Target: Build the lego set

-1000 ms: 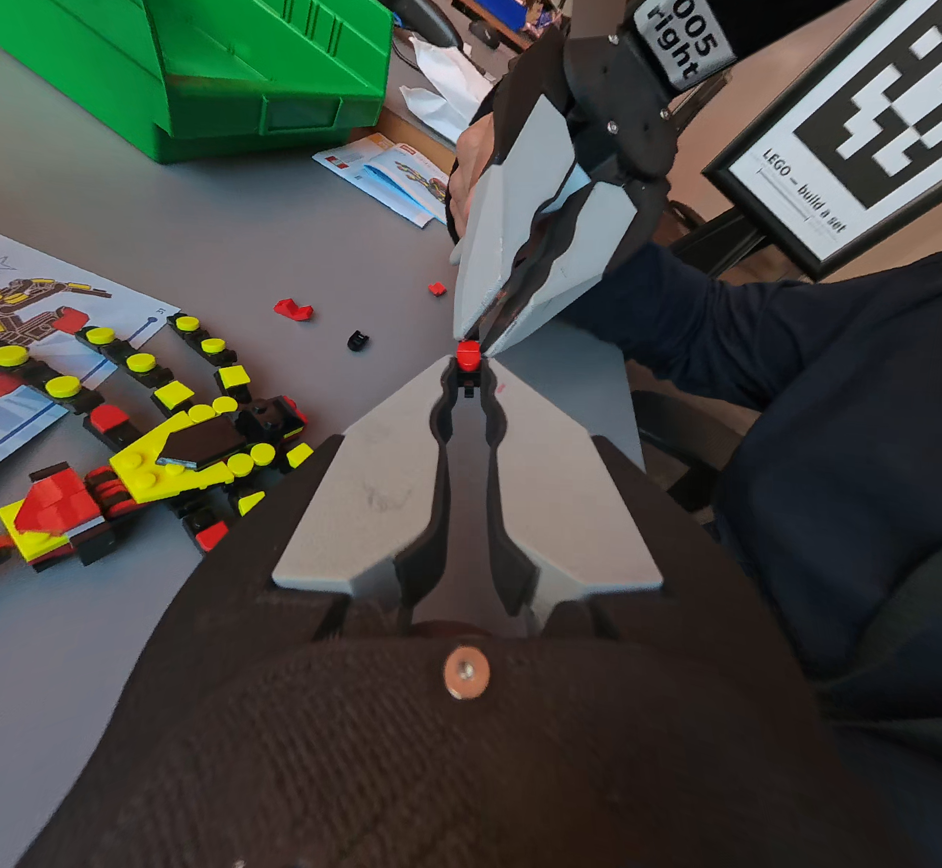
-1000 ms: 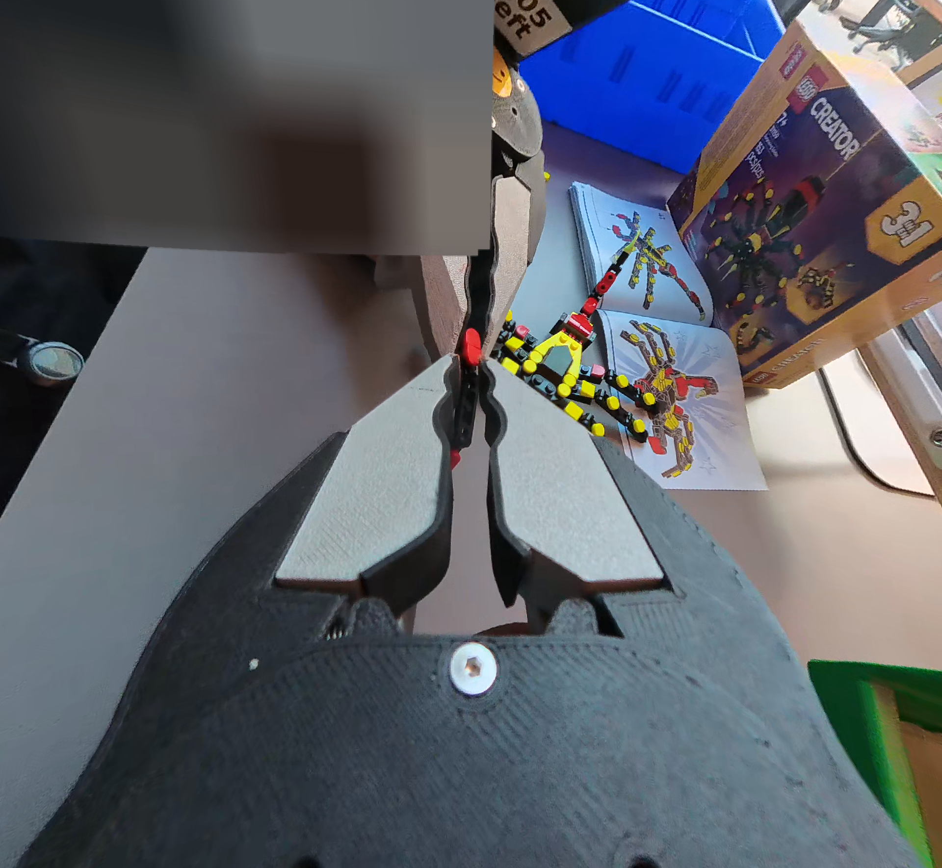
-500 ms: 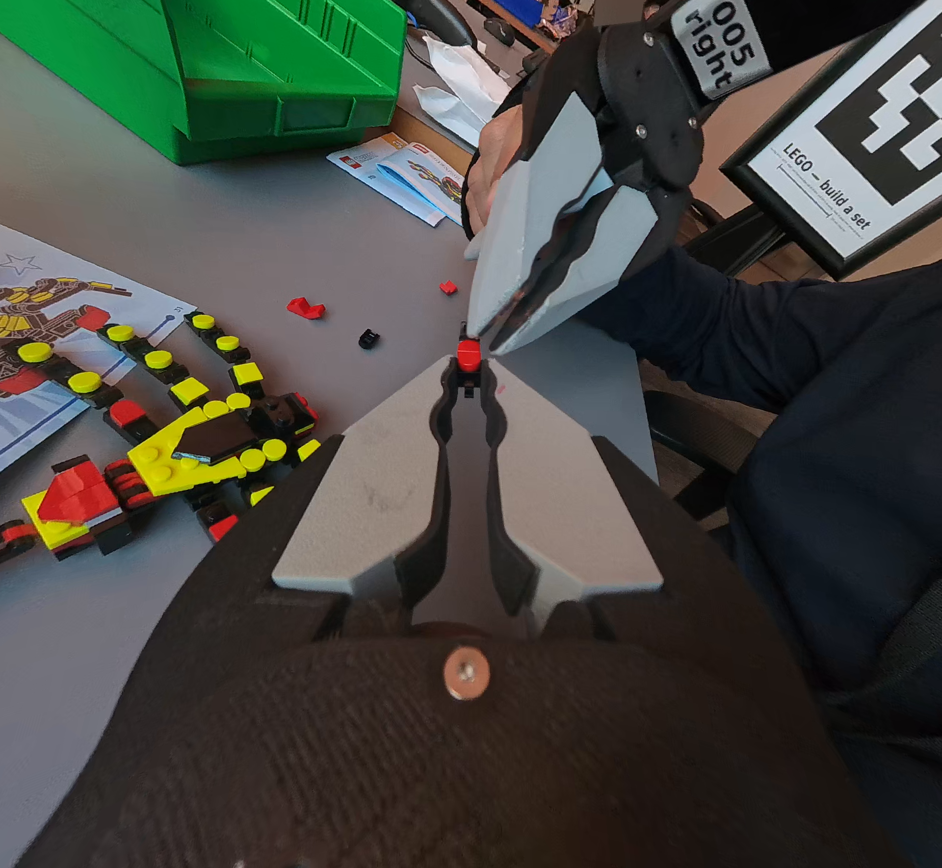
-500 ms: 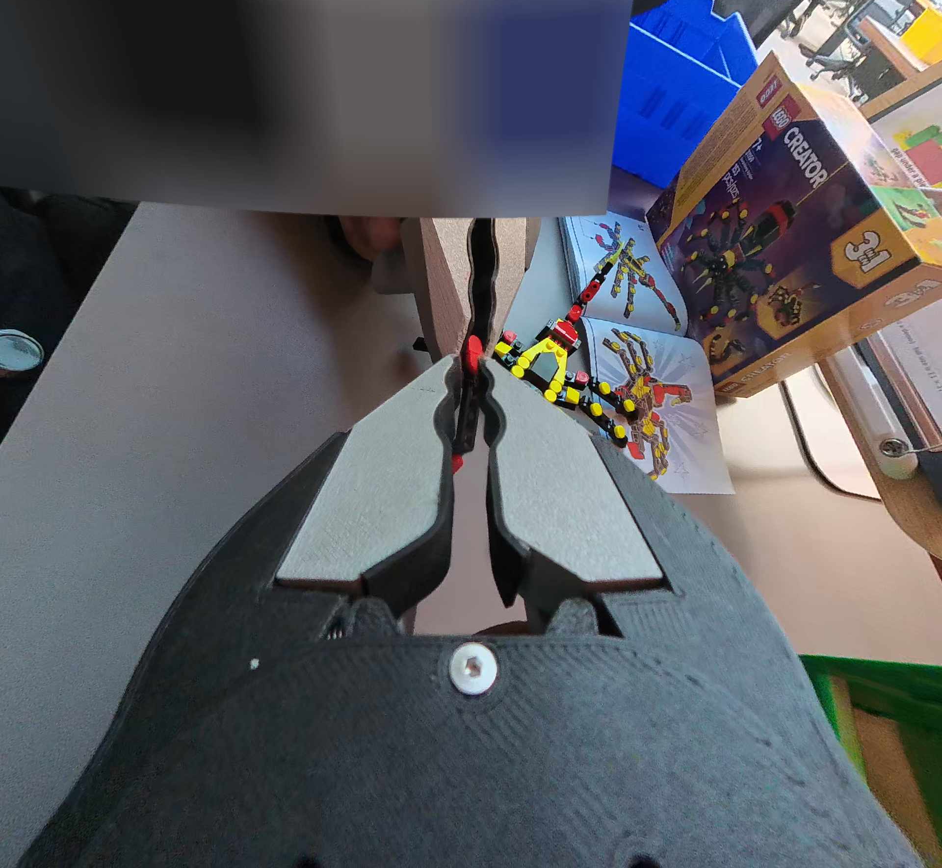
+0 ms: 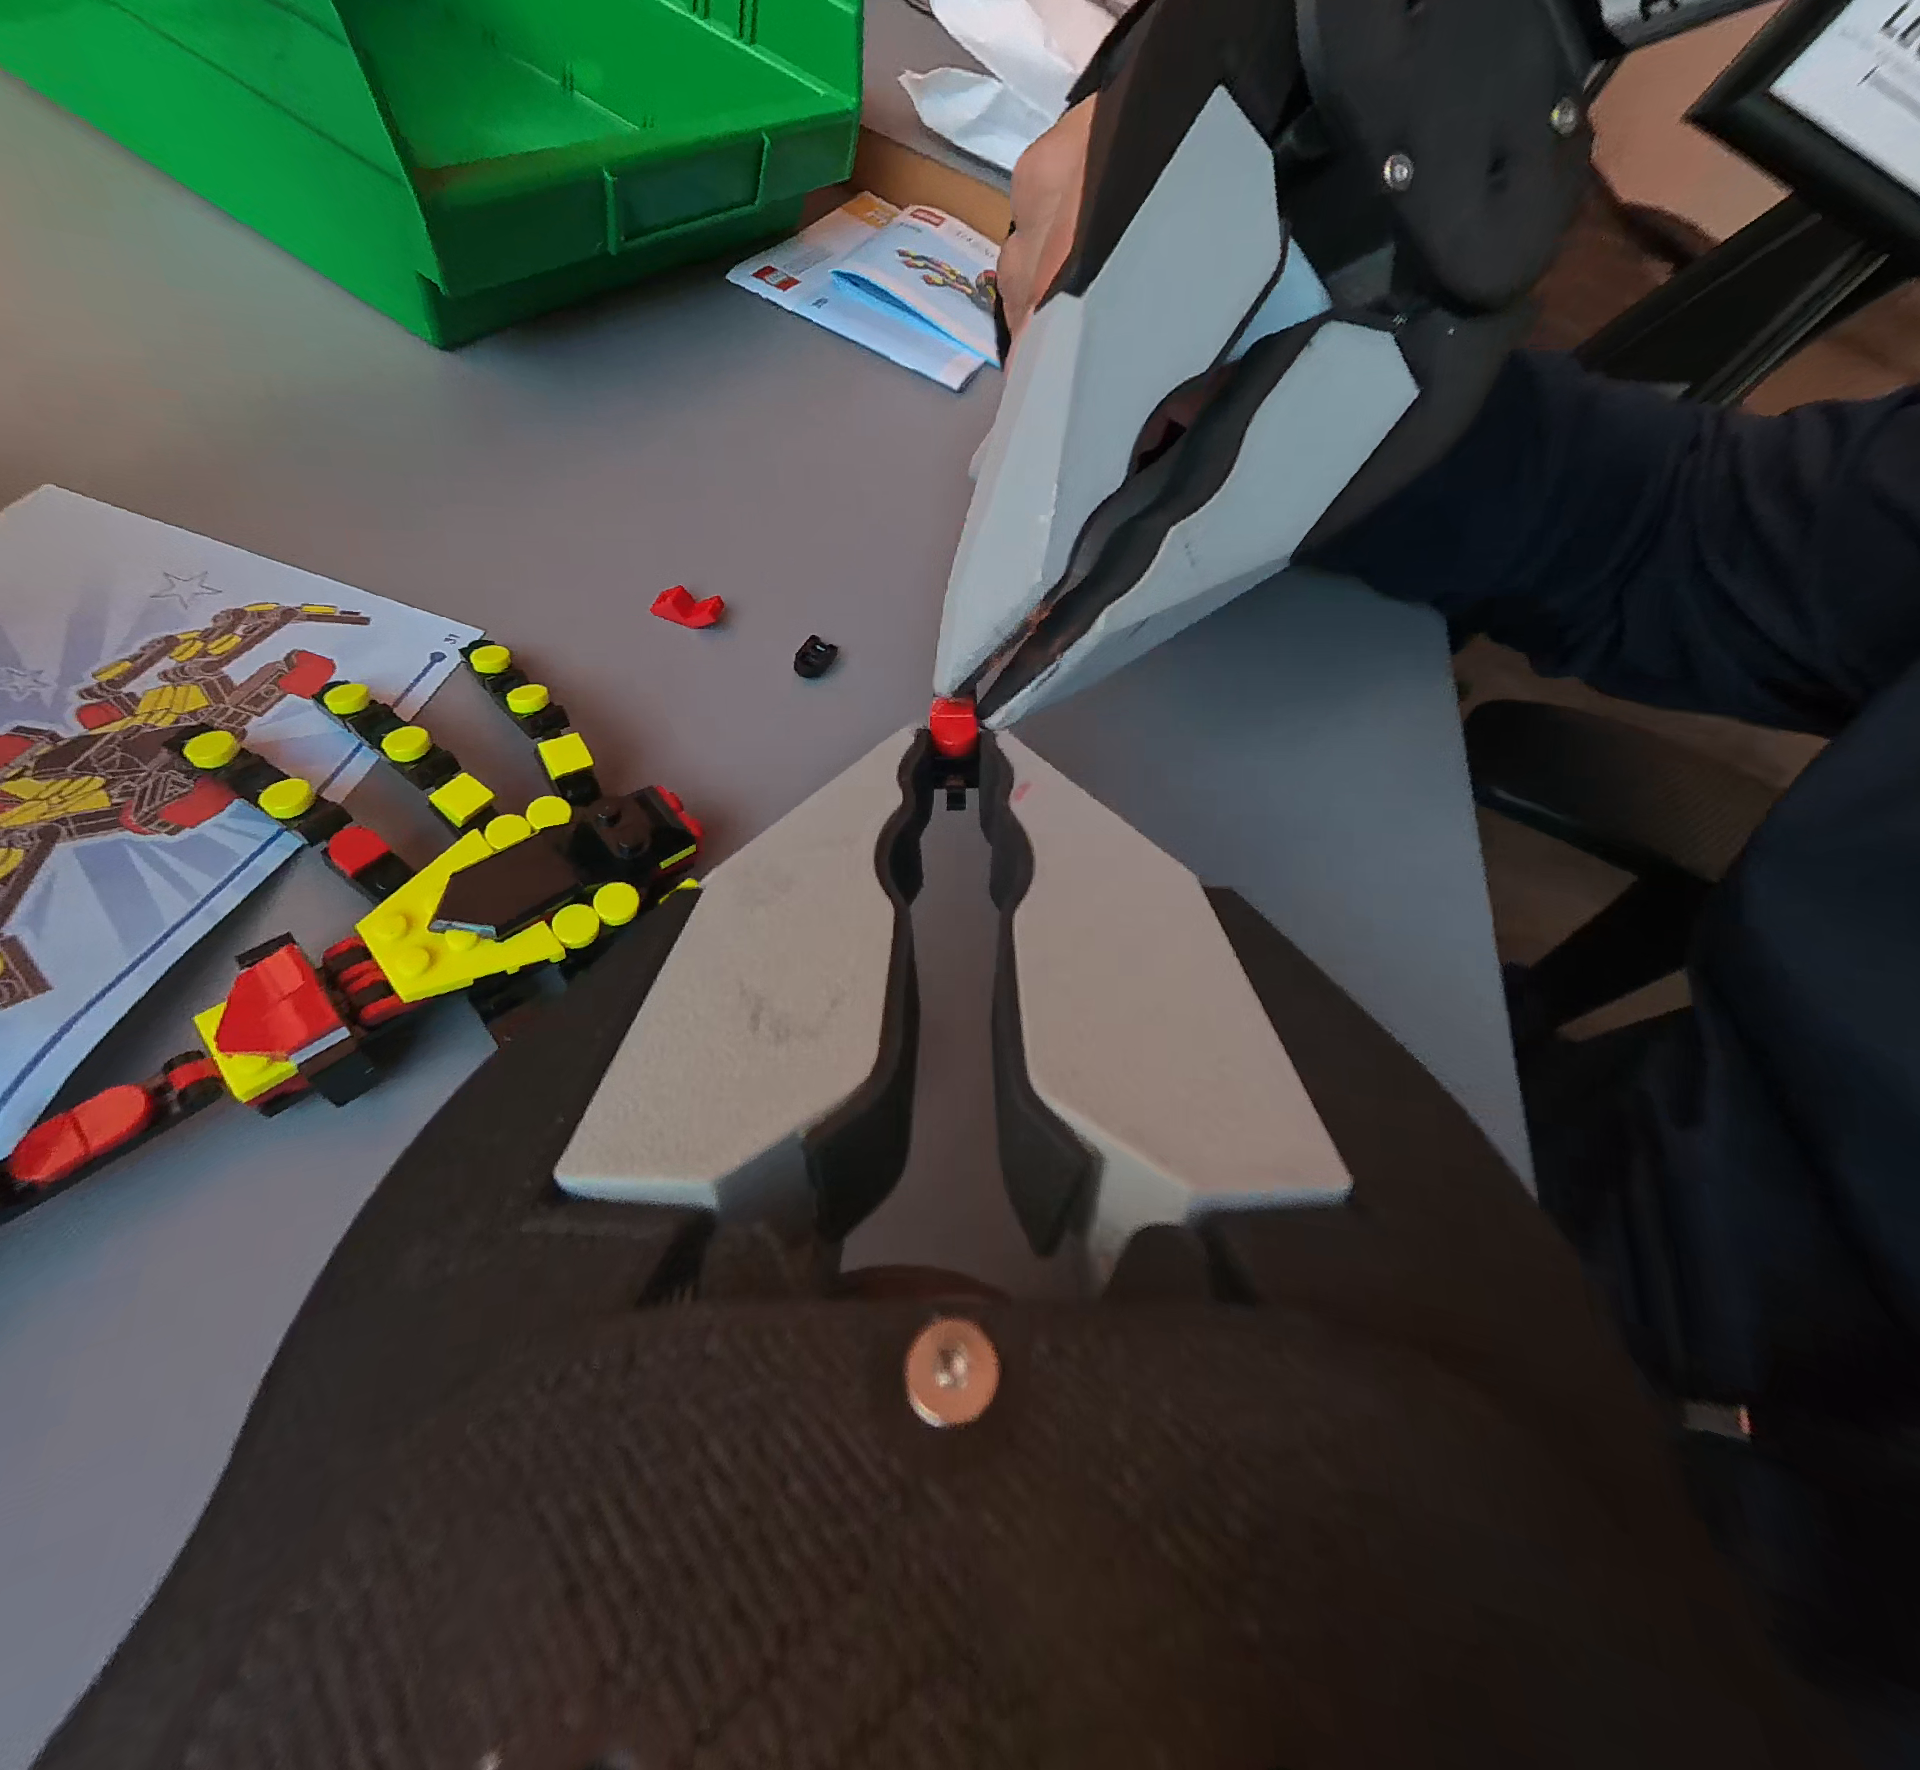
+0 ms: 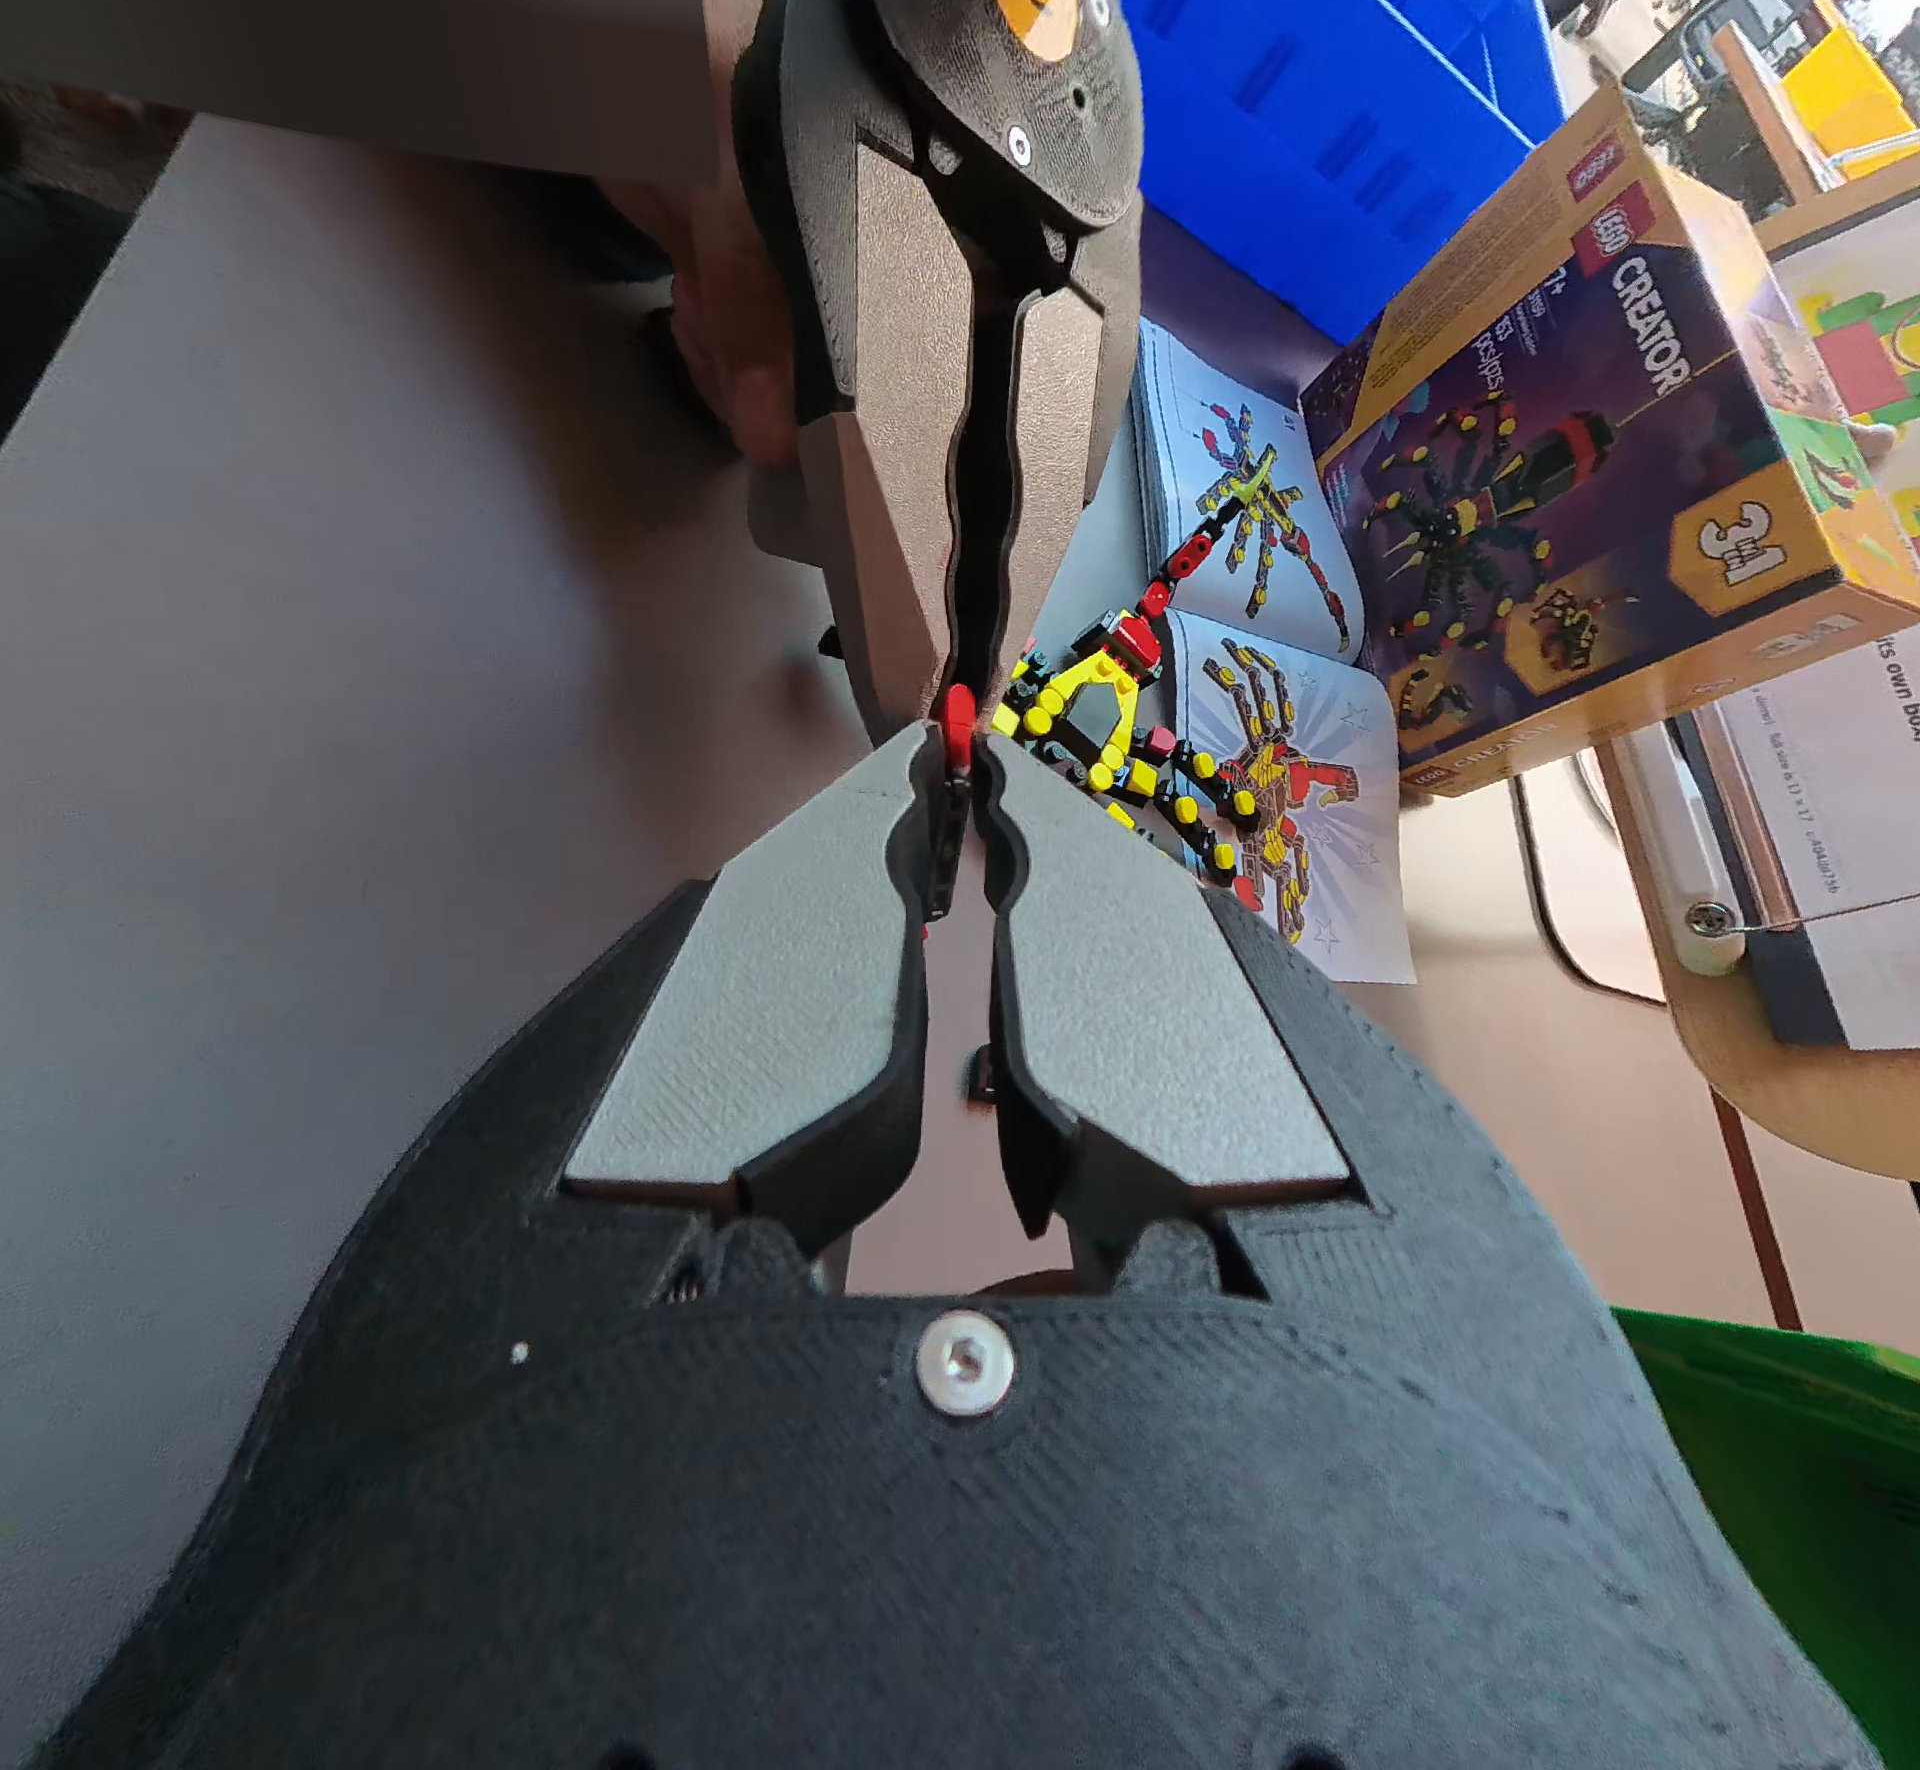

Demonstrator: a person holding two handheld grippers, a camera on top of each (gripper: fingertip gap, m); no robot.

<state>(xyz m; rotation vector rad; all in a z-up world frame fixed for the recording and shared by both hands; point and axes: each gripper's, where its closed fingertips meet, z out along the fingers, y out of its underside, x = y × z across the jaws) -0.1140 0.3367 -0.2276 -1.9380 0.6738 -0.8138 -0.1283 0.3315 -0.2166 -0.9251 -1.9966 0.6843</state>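
My left gripper (image 5: 951, 759) is shut on a small black piece topped with a red piece (image 5: 951, 726), held above the grey table. My right gripper (image 6: 956, 759) is shut on a thin black leg piece (image 6: 948, 832). The two grippers meet tip to tip at the red piece (image 6: 956, 712). The right gripper (image 5: 961, 694) comes in from the upper right in the left wrist view. The left gripper (image 6: 956, 694) comes down from above in the right wrist view. The part-built yellow, black and red model (image 5: 468, 910) lies on the table to the left; it also shows in the right wrist view (image 6: 1091, 712).
An open instruction booklet (image 5: 156, 681) lies under the model's far side. A loose red piece (image 5: 686, 606) and a loose black piece (image 5: 816, 655) lie on the table. A green bin (image 5: 468, 58), a small leaflet (image 5: 883, 286), a blue bin (image 6: 1320, 89) and the set's box (image 6: 1558, 473) stand around. My left and right fingertips are right by each other.
Both grippers stay tip to tip on the red piece. The pair has turned a little and drawn closer, so each gripper looms larger in the other's view.
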